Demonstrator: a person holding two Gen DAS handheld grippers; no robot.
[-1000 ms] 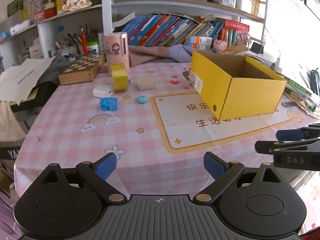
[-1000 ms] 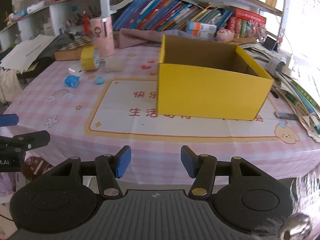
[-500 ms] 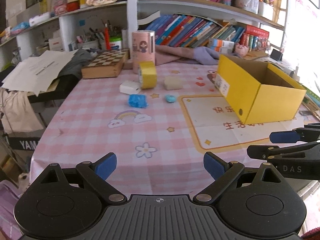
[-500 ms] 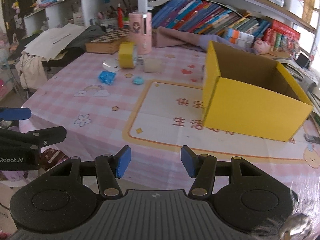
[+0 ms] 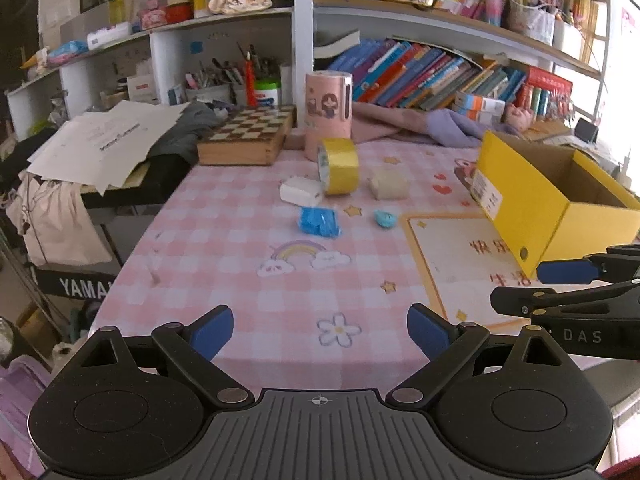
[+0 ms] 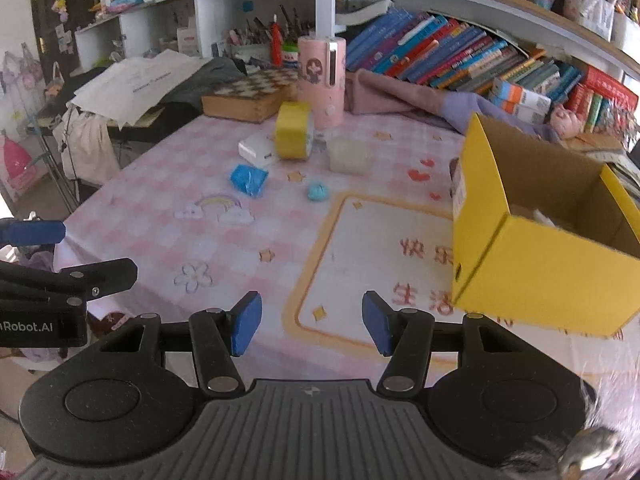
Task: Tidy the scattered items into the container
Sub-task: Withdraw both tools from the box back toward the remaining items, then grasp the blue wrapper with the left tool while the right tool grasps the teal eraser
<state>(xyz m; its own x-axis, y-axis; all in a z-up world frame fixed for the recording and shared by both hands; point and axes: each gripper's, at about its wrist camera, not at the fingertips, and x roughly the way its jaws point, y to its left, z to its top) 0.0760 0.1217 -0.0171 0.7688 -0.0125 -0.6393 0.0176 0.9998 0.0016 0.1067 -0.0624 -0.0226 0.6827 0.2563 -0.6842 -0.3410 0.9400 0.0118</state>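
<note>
The surface [image 5: 224, 240] carries a pink checked cloth with a printed panel toward the right. A yellow cardboard box [image 5: 532, 200] stands on that panel, open at the top; the right wrist view shows something pale lying inside it [image 6: 540, 216], too little of it visible to identify.

The loose items lie in a cluster well apart from the box, toward the far left of the cloth:
- A roll of yellow tape [image 5: 338, 166] stands on its edge, just in front of a pink cylindrical container [image 5: 328, 110].
- A white block [image 5: 301, 191] lies just beside the tape, on its left.
- A pale translucent cube [image 5: 389, 184] lies near the tape, on its right.
- A crumpled blue packet [image 5: 319, 222] lies nearer the front edge than the white block.
- A small light-blue round piece [image 5: 385, 219] lies between the packet and the corner of the printed panel.

A wooden chessboard case [image 5: 248, 136] rests at the far edge of the cloth, left of the pink container. A rumpled pink and lilac cloth [image 5: 420, 124] lies behind the box, below a shelf of books [image 5: 420, 76].

The left gripper [image 5: 320, 330] hangs above the near edge of the surface, jaws spread wide with nothing between them. The right gripper [image 6: 311, 324] hangs beside it, jaws parted to a narrower gap, also empty. Neither touches any item.
</note>
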